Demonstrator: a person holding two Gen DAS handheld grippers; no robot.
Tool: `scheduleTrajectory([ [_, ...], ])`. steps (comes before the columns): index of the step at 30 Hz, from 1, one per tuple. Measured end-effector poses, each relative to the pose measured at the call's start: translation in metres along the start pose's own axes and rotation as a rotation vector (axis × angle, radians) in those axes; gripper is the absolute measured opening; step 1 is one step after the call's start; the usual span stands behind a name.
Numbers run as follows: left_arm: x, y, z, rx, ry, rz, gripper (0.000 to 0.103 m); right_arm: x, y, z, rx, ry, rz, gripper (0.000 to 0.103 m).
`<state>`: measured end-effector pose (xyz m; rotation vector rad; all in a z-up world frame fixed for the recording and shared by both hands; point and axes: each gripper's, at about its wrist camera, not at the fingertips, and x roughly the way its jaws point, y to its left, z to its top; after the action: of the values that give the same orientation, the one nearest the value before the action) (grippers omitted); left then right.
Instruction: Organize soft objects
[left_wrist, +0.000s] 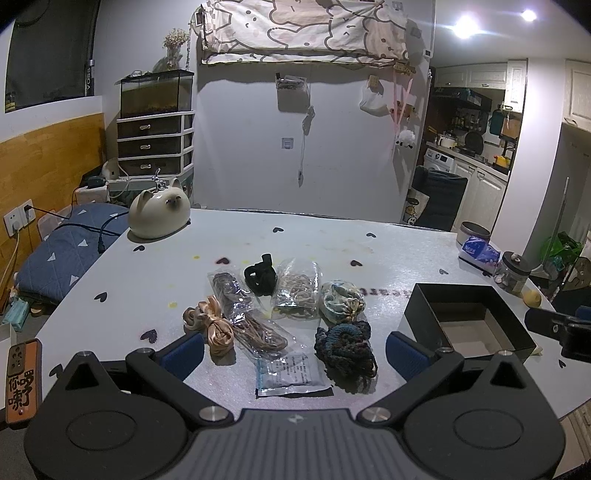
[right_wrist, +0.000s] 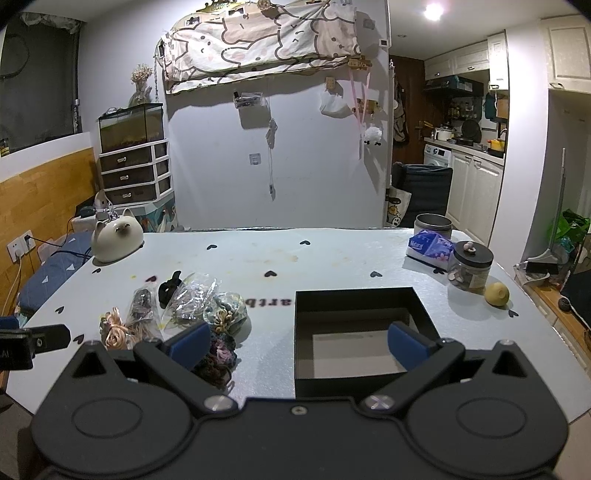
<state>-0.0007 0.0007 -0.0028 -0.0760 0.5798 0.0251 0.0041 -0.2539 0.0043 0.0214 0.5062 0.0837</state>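
Note:
Soft items lie grouped on the white table: a peach satin ribbon (left_wrist: 210, 325), a bag of brown cords (left_wrist: 255, 328), a black hair tie (left_wrist: 260, 275), a bag of thin bands (left_wrist: 297, 288), a patterned scrunchie (left_wrist: 341, 297) and a dark knitted scrunchie (left_wrist: 345, 345). An open black box (left_wrist: 469, 319) stands to their right, nothing inside it. My left gripper (left_wrist: 295, 350) hovers open just before the pile. My right gripper (right_wrist: 297, 341) is open above the box (right_wrist: 360, 336), with the dark scrunchie (right_wrist: 218, 356) by its left finger.
A ceramic cat (left_wrist: 159, 212) sits at the far left corner. At the table's right stand a tin (right_wrist: 432, 225), a tissue pack (right_wrist: 430, 247), a lidded jar (right_wrist: 471, 267) and a yellow fruit (right_wrist: 496, 293). A phone (left_wrist: 22, 380) lies at the near left edge.

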Motion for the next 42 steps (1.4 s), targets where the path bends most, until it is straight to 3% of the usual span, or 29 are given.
scheduleTrajectory([
  [42, 0.0017, 0.0009, 0.0009, -0.001, 0.005, -0.002, 0.103, 0.005, 0.0051, 0.0007, -0.003, 0.006, -0.002, 0.103],
])
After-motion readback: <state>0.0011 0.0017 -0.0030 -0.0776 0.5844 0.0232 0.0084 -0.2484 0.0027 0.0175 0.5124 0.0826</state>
